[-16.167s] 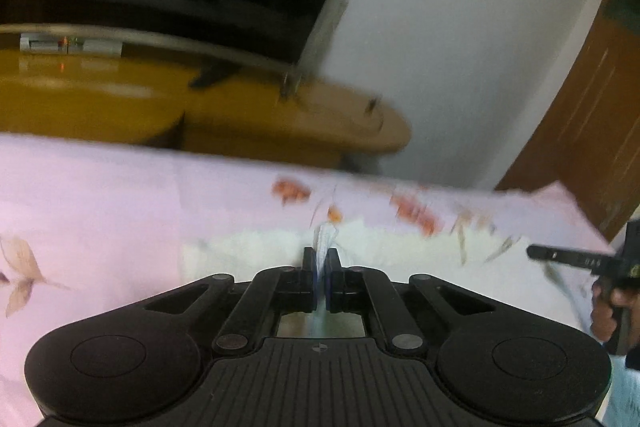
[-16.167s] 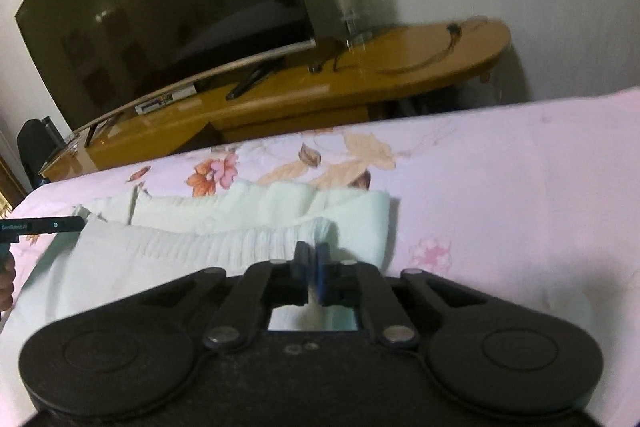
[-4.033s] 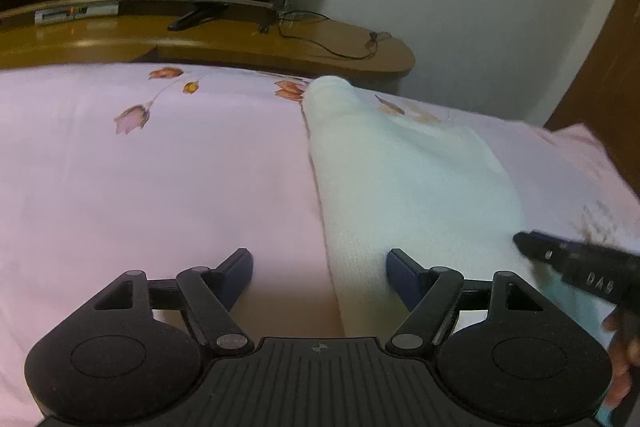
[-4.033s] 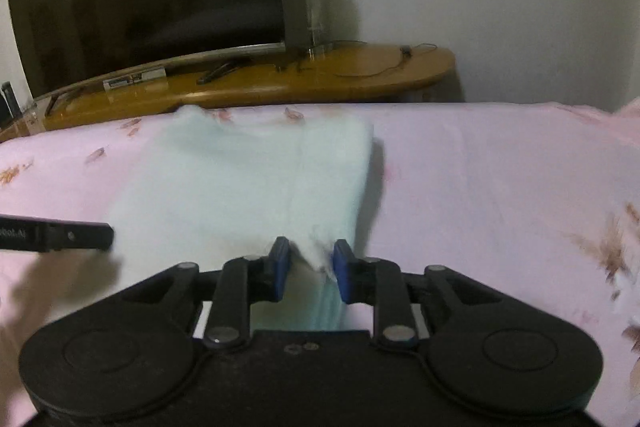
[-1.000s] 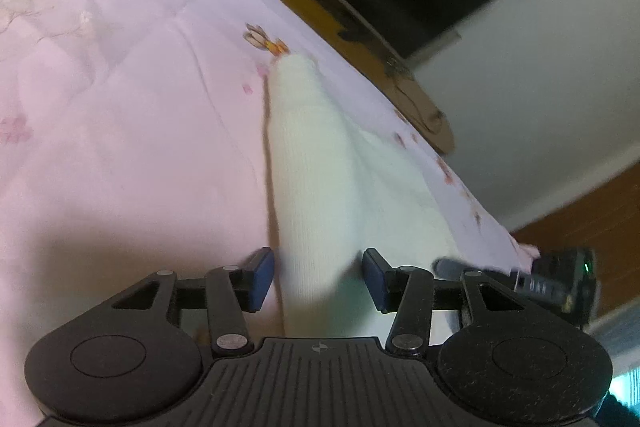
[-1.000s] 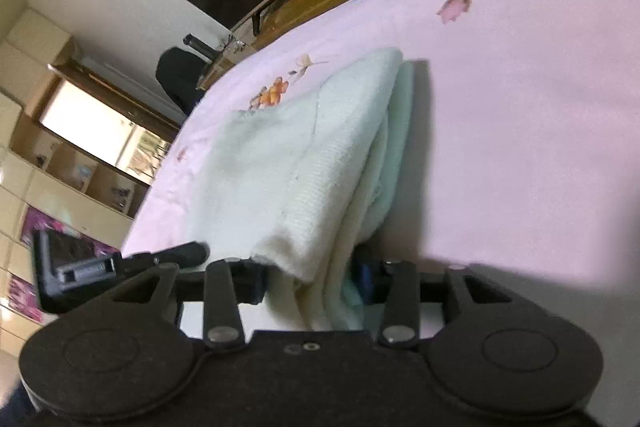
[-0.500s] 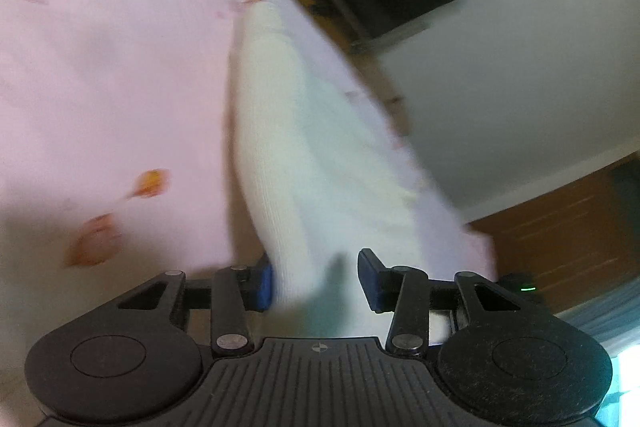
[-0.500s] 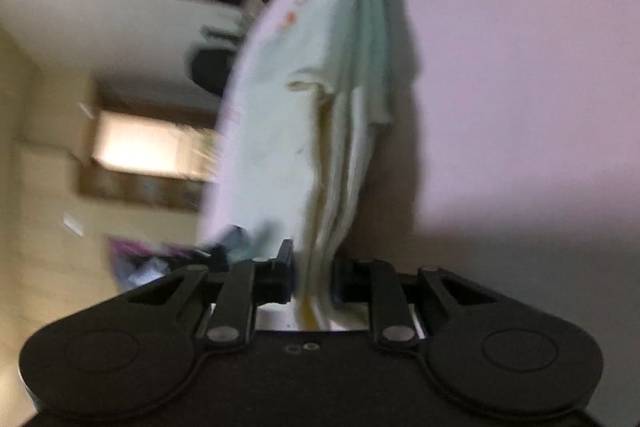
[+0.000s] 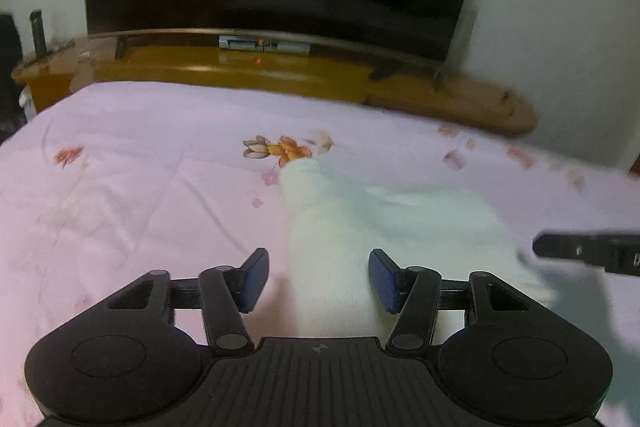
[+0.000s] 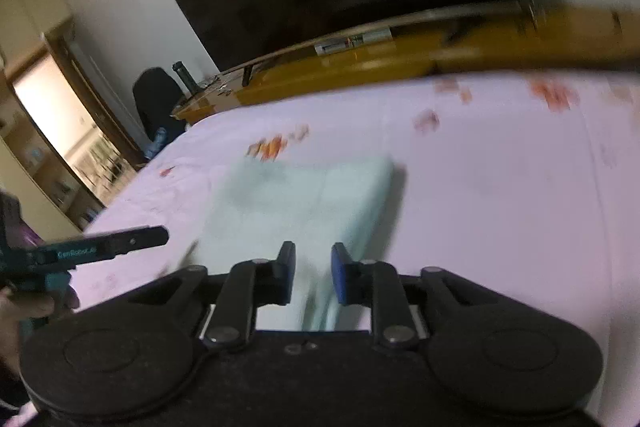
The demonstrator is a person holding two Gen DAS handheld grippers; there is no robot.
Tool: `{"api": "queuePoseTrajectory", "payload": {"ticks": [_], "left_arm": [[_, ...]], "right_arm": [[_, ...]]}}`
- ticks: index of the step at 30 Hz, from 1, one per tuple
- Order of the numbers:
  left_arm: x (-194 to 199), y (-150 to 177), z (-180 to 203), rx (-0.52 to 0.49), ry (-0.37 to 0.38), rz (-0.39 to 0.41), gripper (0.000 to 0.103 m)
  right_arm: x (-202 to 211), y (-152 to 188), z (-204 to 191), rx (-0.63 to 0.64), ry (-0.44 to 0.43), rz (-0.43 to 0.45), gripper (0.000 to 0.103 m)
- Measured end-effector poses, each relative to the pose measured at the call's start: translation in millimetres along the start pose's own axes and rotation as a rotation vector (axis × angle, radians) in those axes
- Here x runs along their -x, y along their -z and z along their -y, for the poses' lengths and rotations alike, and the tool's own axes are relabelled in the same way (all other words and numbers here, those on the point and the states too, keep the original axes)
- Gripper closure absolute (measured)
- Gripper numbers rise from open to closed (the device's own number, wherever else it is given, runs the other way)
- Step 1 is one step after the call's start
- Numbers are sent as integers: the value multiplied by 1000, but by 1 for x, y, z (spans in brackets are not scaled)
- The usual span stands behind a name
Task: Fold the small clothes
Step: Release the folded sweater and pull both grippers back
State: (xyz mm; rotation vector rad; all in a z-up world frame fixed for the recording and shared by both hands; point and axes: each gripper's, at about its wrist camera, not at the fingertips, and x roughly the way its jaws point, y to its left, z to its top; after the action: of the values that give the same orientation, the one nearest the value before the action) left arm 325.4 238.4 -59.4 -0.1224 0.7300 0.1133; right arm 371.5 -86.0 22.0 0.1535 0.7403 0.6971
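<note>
Releasing the folded garment (image 9: 384, 227) on the bed (image 9: 140, 187)

My left hand-held gripper (image 9: 318, 277) has just been opening and stands wide around the near edge; the right hand-held gripper (image 10: 313, 273) is narrow, pads clear — I'd lift both straight off.

Left gripper (image 9: 318, 281) fingers (image 9: 253, 277) straddle the white garment (image 9: 360, 231), apart.

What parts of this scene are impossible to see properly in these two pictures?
- Folded garment: near end hidden behind the left gripper body; blurred in both views.
- Right gripper: blur hides whether its pads touch the cloth.
- Sheet flowers: smeared, right wrist view.
- Label under television: too small.
</note>
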Motion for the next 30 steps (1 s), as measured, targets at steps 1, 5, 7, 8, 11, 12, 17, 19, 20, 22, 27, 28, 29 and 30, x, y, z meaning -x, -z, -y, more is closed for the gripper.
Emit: {"api": "queuePoseTrajectory", "payload": {"ticks": [1,5,7,8,11,12,17,19,20,22,27,28,29,30], "left_arm": [[-14,0,0,-8,-22,-40,48],[-28,-5,15,10,-16,-83,40],[-10,-4,17,-4,-20,-42,40],[-2,-2,19,-25,-19,-27,40],[10,17,21,-55,9,-33,40],[3,23,22,-55,14,-59,40],[14,20,24,8,37,-62,40],[37,29,29,-5,60,-37,40],[44,36,31,-8,64,-34,40],[60,61,34,-15,65,-42,40],[66,104,37,7,8,-67,27],[70,101,38,21,-9,-76,21],[78,100,40,31,-30,-69,12],[91,99,44,31,-48,-38,9]], "right_arm": [[-14,-6,-2,28,21,-6,83],[-61,11,5,87,110,-148,76],[-59,1,7,68,118,-169,72],[-44,1,6,70,109,-148,78],[-10,3,1,93,49,-70,79],[-4,10,-3,100,25,-67,79],[-33,23,-8,113,82,-161,76],[-19,18,-16,119,114,-142,75],[-7,20,-24,148,113,-114,76],[14,36,-35,174,68,-104,74],[19,112,-47,242,73,-159,73],[21,113,-47,221,85,-148,70],[26,110,-48,195,116,-149,63],[34,108,-51,181,139,-134,63]]}}
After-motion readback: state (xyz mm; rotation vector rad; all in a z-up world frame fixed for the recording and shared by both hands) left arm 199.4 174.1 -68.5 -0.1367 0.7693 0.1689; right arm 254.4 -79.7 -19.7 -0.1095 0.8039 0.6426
